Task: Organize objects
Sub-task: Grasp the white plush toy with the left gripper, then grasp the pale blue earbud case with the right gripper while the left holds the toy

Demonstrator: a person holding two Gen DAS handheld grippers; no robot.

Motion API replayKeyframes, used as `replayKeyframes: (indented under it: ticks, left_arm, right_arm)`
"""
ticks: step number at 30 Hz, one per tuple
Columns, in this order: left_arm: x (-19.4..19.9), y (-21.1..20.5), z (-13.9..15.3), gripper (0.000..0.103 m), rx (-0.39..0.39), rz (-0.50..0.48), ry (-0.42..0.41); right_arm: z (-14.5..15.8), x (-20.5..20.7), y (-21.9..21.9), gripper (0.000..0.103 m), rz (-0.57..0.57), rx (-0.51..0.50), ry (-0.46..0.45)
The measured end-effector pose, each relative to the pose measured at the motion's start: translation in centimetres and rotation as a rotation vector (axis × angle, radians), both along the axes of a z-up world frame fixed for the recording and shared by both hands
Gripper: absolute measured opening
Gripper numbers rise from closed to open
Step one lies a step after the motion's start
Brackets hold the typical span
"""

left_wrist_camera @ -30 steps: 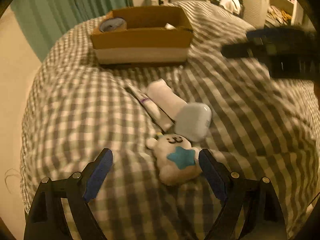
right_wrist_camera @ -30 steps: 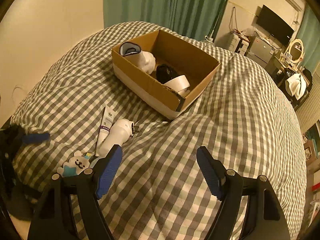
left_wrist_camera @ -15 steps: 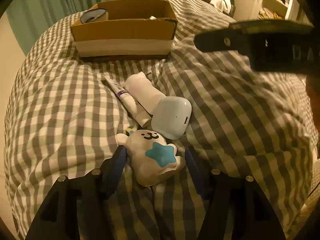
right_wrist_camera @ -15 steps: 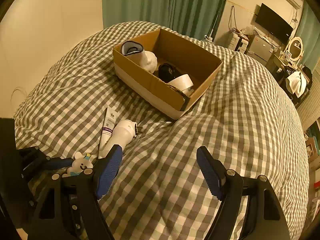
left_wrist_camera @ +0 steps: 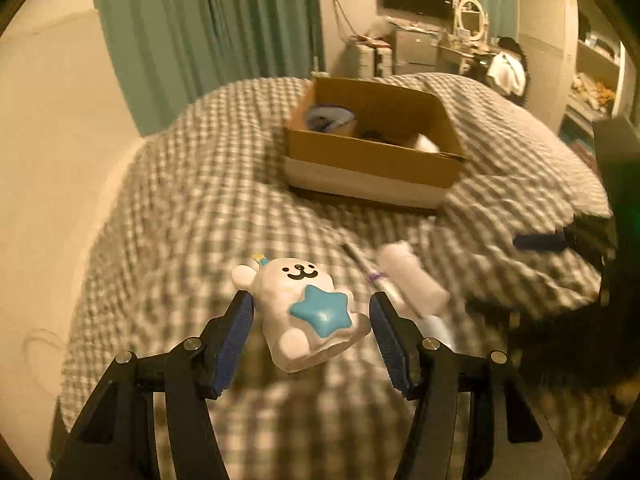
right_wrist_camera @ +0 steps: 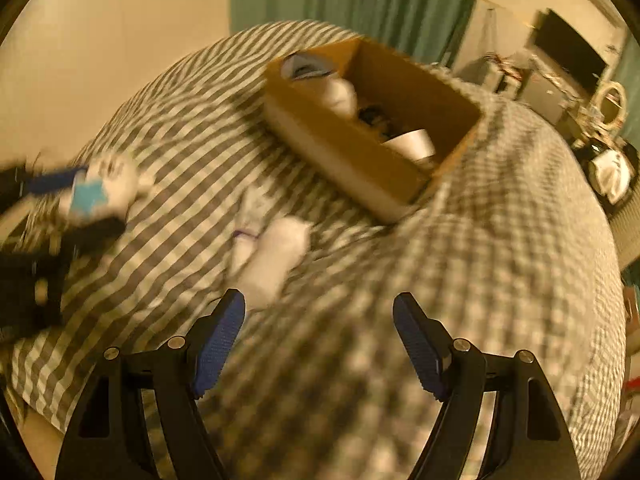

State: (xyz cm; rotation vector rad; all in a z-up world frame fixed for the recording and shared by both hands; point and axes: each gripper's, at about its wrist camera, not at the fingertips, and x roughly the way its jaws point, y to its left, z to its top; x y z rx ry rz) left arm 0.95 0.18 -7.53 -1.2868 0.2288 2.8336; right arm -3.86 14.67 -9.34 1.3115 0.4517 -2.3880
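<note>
My left gripper (left_wrist_camera: 311, 322) is shut on a white plush toy (left_wrist_camera: 304, 308) with a blue star, held above the checked bed cover. The toy also shows at the left of the right wrist view (right_wrist_camera: 100, 196). A cardboard box (left_wrist_camera: 372, 160) with several items inside stands further back; it also shows in the right wrist view (right_wrist_camera: 360, 160). A white bottle (right_wrist_camera: 276, 260) and a thin tube (right_wrist_camera: 248, 216) lie on the cover between toy and box. My right gripper (right_wrist_camera: 320, 332) is open and empty, just right of the bottle.
The checked bed cover (left_wrist_camera: 192, 216) fills the scene. Green curtains (left_wrist_camera: 208, 32) and a beige wall stand behind the bed. A desk with a mirror (left_wrist_camera: 472, 12) and a screen is at the far right.
My left gripper closed on the plush toy and lifted it off the cover. The right gripper moved down and left toward the bottle. The pale blue case is now out of view.
</note>
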Motion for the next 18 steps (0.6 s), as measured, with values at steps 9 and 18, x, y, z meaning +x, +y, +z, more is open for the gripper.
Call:
replayKeyframes:
  ticks: [9, 18]
  left_arm:
    - [-1.0, -2.0, -0.9, 0.061, -0.031, 0.04, 0.005]
    - [-0.4, -3.1, -0.3, 0.061, 0.006, 0.059, 0.018]
  right_arm:
    - [-4.8, 0.4, -4.9, 0.076, 0.116, 0.088, -0.105]
    - [-6.4, 0.8, -6.3, 0.069, 0.157, 0.172, -0.124]
